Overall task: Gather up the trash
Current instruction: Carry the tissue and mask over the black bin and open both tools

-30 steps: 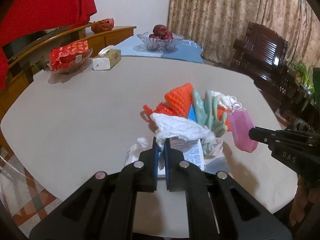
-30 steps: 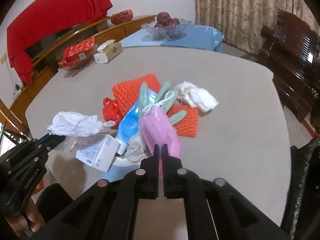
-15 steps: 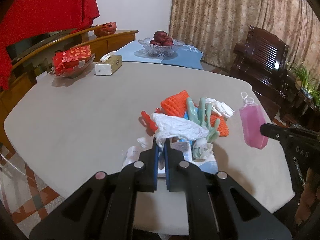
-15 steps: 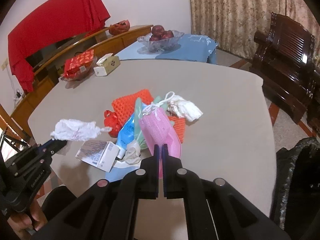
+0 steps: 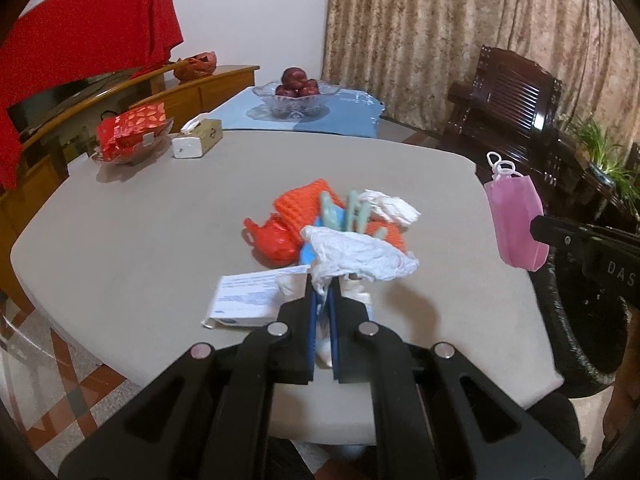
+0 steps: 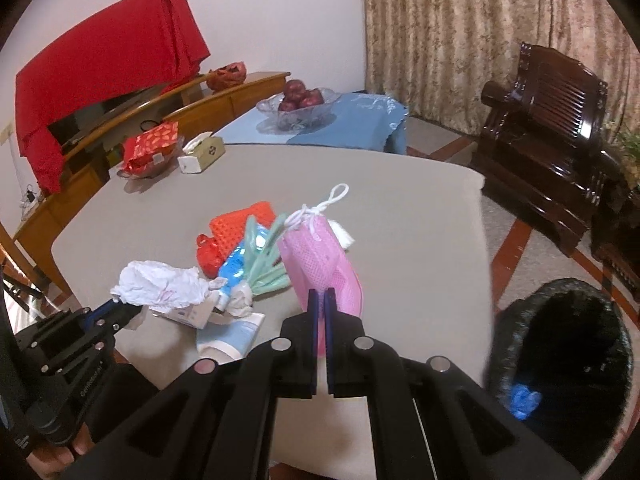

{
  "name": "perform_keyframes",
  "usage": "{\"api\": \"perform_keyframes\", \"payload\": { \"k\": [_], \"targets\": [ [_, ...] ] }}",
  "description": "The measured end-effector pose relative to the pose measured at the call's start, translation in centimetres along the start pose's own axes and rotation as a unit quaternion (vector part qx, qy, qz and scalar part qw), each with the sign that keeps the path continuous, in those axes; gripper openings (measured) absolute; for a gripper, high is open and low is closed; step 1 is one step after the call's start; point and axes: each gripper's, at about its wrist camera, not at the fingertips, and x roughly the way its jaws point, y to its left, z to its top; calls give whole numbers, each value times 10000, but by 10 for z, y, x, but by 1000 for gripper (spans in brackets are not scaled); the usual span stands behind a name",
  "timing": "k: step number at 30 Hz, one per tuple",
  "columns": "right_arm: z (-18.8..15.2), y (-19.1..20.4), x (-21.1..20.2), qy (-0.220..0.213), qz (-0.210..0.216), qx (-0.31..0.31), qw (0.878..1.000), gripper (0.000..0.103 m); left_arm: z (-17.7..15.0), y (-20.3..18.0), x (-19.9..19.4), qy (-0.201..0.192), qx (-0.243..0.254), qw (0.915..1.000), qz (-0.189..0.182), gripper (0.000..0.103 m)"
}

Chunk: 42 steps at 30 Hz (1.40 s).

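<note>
Crumpled white tissue paper [image 5: 358,258] sits centre frame in the left wrist view, pinched by the left gripper [image 5: 323,296] above the beige table [image 5: 140,248]. In the right wrist view, the right gripper [image 6: 319,304] clamps a pink mesh pouch [image 6: 324,264] at centre; a black trash bin [image 6: 560,352] stands lower right.

1. Pink mask [image 6: 326,264] with white strings.
2. White crumpled tissue [image 5: 358,258].
3. Orange net [image 5: 302,202], red bag [image 5: 274,238].
4. Black bin [image 6: 560,344].
5. Beige table [image 5: 132,240].
6. Red cloth [image 6: 108,64].

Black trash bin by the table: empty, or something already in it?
Not empty: the black trash bin stands open, with one small blue item lying inside; the rest is too dark to tell.
</note>
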Motion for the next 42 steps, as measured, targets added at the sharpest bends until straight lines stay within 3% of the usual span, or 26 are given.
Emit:
{"api": "perform_keyframes", "payload": {
  "k": [8,22,29,36,38,41,42],
  "targets": [
    [-13,-46,-36,-55,-306,81,9995,3,-4,-64,-18,19,165,9996,-210,5],
    [-50,-180,-95,-26,-1051,493,9932,3,-10,-207,-18,173,507,9950,-843,5],
    [-75,-249,-105,119,-1313,705,9888,3,-18,-277,-6,346,559,9921,-1065,5],
    [-88,-291,-96,256,-1361,779,9873,3,-28,-327,-1,393,647,9892,-1259,5],
    [-91,-302,-94,281,-1404,827,9862,3,-30,-338,1,369,703,9883,-1299,8],
    [-99,-322,-92,337,-1511,1028,9826,10,-34,-354,6,387,907,9854,-1387,20],
    [-101,-326,-94,325,-1513,1076,9821,12,-35,-354,6,388,932,9851,-1391,33]
  ]
}}
